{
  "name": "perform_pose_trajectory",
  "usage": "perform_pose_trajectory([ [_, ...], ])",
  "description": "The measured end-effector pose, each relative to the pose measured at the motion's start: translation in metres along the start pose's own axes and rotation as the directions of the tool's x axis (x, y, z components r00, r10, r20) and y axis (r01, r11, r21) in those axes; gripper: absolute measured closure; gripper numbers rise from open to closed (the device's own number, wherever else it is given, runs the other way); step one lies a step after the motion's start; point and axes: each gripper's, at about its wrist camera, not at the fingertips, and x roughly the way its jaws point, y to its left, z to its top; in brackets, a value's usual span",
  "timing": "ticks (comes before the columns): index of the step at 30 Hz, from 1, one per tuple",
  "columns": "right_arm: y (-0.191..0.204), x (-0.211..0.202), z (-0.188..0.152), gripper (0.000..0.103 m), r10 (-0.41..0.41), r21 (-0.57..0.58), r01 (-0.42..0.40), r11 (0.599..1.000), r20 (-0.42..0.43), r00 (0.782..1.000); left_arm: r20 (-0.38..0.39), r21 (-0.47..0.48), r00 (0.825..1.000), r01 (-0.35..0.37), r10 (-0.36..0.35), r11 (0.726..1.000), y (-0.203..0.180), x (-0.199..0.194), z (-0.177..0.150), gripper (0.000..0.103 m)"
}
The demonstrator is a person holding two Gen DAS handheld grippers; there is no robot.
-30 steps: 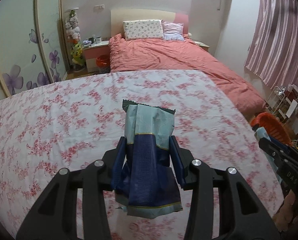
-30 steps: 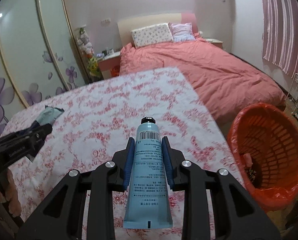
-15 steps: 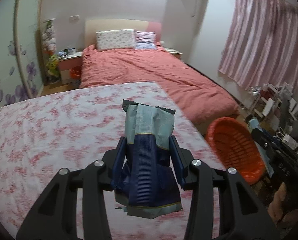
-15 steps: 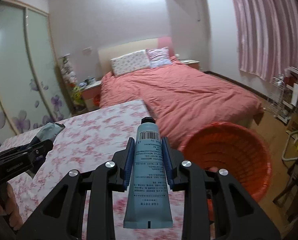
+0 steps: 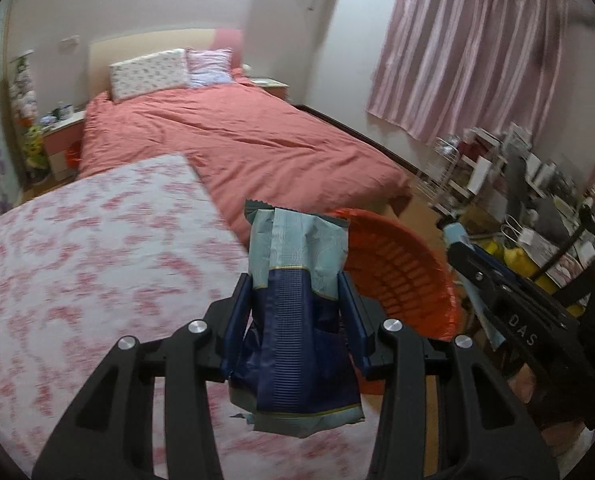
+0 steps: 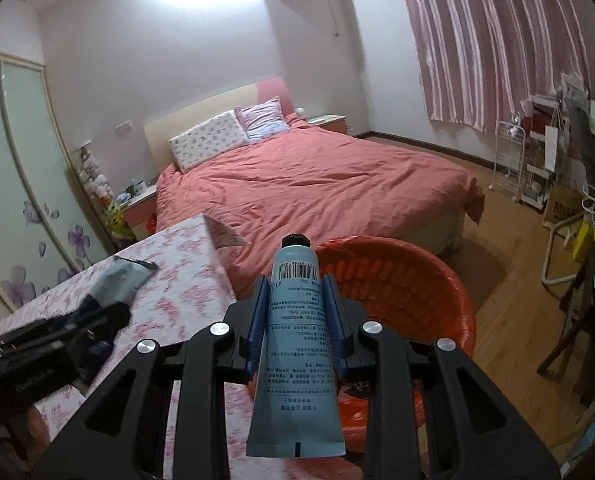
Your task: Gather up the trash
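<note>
My left gripper (image 5: 295,288) is shut on a blue and pale teal snack wrapper (image 5: 297,280), held above the right edge of the floral table (image 5: 97,260). My right gripper (image 6: 295,292) is shut on a light blue tube (image 6: 295,340) with a black cap, held over the near rim of the orange basket (image 6: 417,280). The basket also shows in the left wrist view (image 5: 397,272), just right of the wrapper. The right gripper with its tube shows at the right of the left wrist view (image 5: 481,272). The left gripper with its wrapper shows at the left of the right wrist view (image 6: 109,292).
A bed with a salmon cover (image 6: 317,184) lies beyond the table and basket. Pink curtains (image 5: 477,60) hang on the right wall. Cluttered racks and bags (image 6: 557,160) stand at the right on the wooden floor (image 6: 509,288). A wardrobe with flower prints (image 6: 17,200) stands at the left.
Both grippers have swung to the right, from over the floral table toward the orange basket. The basket is now close to both. Each still holds its item.
</note>
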Motion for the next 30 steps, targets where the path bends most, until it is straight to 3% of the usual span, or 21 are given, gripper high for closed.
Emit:
perform_pose_trajectory([
  [7, -0.037, 0.024, 0.011, 0.074, 0.020, 0.081, -0.018, 0.997, -0.018, 1.000, -0.057, 0.034, 0.998, 0.043, -0.041, 0.998, -0.036, 0.056, 0.004, 0.059],
  [11, -0.057, 0.036, 0.014, 0.074, 0.031, 0.124, -0.026, 0.992, -0.037, 0.999, -0.104, 0.012, 0.994, 0.034, -0.032, 0.999, -0.037, 0.088, 0.004, 0.043],
  [13, -0.061, 0.037, 0.012, 0.068, 0.035, 0.136, -0.028, 0.990, -0.046, 0.998, -0.124, 0.001, 0.992, 0.025, -0.025, 1.000, -0.034, 0.098, 0.001, 0.040],
  [15, -0.063, 0.034, 0.008, 0.052, 0.025, 0.140, -0.018, 0.990, -0.045, 0.999, -0.139, -0.002, 0.990, 0.010, -0.010, 1.000, -0.029, 0.104, -0.003, 0.039],
  [16, -0.064, 0.032, 0.006, 0.049, 0.019, 0.138, -0.013, 0.990, -0.042, 0.999, -0.144, 0.000, 0.990, -0.003, 0.003, 1.000, -0.025, 0.104, -0.004, 0.038],
  [24, -0.052, -0.005, -0.012, 0.020, -0.062, 0.085, 0.062, 0.994, -0.006, 0.998, -0.084, 0.031, 0.992, -0.093, 0.096, 0.995, 0.000, 0.052, -0.031, 0.023],
  [30, -0.015, -0.047, -0.028, 0.009, -0.152, -0.026, 0.154, 0.988, 0.063, 0.986, 0.002, 0.006, 0.983, -0.183, 0.183, 0.983, 0.023, -0.017, -0.060, 0.012],
])
